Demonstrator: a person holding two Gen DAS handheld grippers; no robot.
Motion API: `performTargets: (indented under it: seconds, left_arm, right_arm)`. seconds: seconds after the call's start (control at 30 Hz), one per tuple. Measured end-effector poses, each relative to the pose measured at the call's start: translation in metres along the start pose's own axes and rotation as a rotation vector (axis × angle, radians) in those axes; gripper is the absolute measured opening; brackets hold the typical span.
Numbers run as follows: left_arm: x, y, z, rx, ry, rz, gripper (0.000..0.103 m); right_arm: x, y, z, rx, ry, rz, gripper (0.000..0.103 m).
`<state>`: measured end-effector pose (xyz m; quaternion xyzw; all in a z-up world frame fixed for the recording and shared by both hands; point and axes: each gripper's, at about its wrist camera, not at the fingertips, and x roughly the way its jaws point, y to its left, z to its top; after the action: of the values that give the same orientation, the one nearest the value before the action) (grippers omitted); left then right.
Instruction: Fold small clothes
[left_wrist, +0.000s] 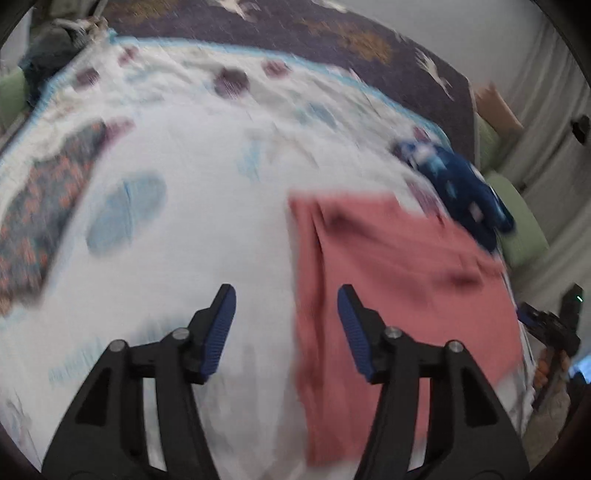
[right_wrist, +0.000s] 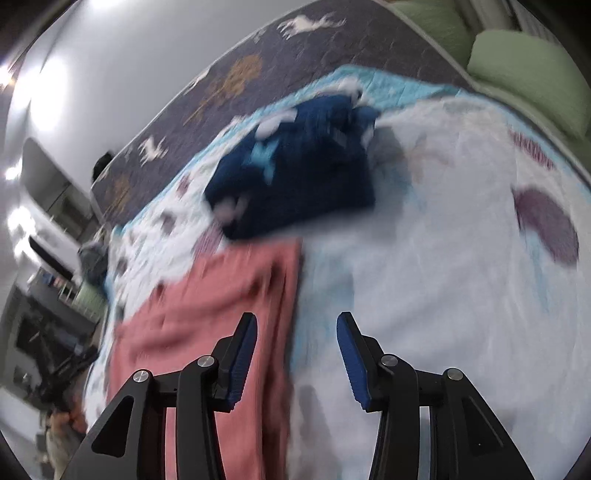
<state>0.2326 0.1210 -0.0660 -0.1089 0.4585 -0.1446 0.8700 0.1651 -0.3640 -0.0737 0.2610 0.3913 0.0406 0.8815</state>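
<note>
Both claws wide open, holding nothing. Pink cloth lies flat on the bed, right under the left claw's right finger and the right claw's left finger.

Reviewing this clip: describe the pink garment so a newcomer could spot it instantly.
On the white patterned quilt covering the bed, the pink garment lies flat beside a bunched dark blue garment. It is the only plain, single-colour piece.

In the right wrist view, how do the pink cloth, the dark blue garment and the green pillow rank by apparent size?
1. Pink cloth, nearest the camera
2. Dark blue garment
3. Green pillow, farthest and partly cropped, so unsure
</note>
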Motion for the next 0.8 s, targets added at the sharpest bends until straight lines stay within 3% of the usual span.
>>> performTargets:
  seconds: [0.1, 0.23, 0.33, 0.4, 0.43, 0.47, 0.5, 0.53, 0.57, 0.63, 0.8]
  left_arm:
    - [-0.003, 0.000, -0.034, -0.030, 0.085, -0.064, 0.059]
    - [-0.014, -0.006, -0.065, -0.024, 0.116, -0.083, 0.062]
    - [-0.013, -0.011, -0.071, -0.025, 0.134, -0.112, 0.069]
    - [-0.002, -0.015, -0.065, -0.041, 0.146, -0.092, 0.069]
    - [0.002, -0.017, -0.060, -0.048, 0.136, -0.083, 0.062]
    - [0.004, -0.021, -0.055, -0.054, 0.130, -0.078, 0.047]
    - [0.008, -0.022, -0.051, -0.061, 0.140, -0.080, 0.007]
    - [0.011, -0.023, -0.049, -0.083, 0.165, -0.098, 0.009]
    - [0.010, -0.022, -0.047, -0.112, 0.165, -0.101, 0.009]
    - [-0.005, -0.027, -0.046, -0.087, 0.134, -0.067, 0.008]
    - [-0.068, -0.032, -0.069, 0.000, 0.085, -0.103, 0.008]
  right_arm:
    - [-0.013, -0.004, -0.037, 0.018, 0.097, 0.075, 0.046]
    - [-0.036, -0.003, -0.078, 0.039, 0.130, 0.149, 0.048]
    - [-0.038, -0.002, -0.088, 0.045, 0.152, 0.185, 0.054]
    - [-0.028, 0.001, -0.085, 0.055, 0.164, 0.198, 0.058]
    - [-0.021, 0.004, -0.082, 0.051, 0.161, 0.209, 0.059]
    - [-0.014, 0.008, -0.078, 0.049, 0.154, 0.211, 0.060]
    - [-0.006, 0.011, -0.075, 0.049, 0.149, 0.203, 0.056]
    - [0.001, 0.015, -0.071, 0.049, 0.139, 0.170, 0.044]
    - [0.005, 0.017, -0.069, 0.055, 0.135, 0.140, 0.005]
    - [0.007, 0.017, -0.068, 0.120, 0.160, 0.153, 0.007]
    - [-0.041, 0.031, -0.083, 0.069, 0.130, 0.165, 0.006]
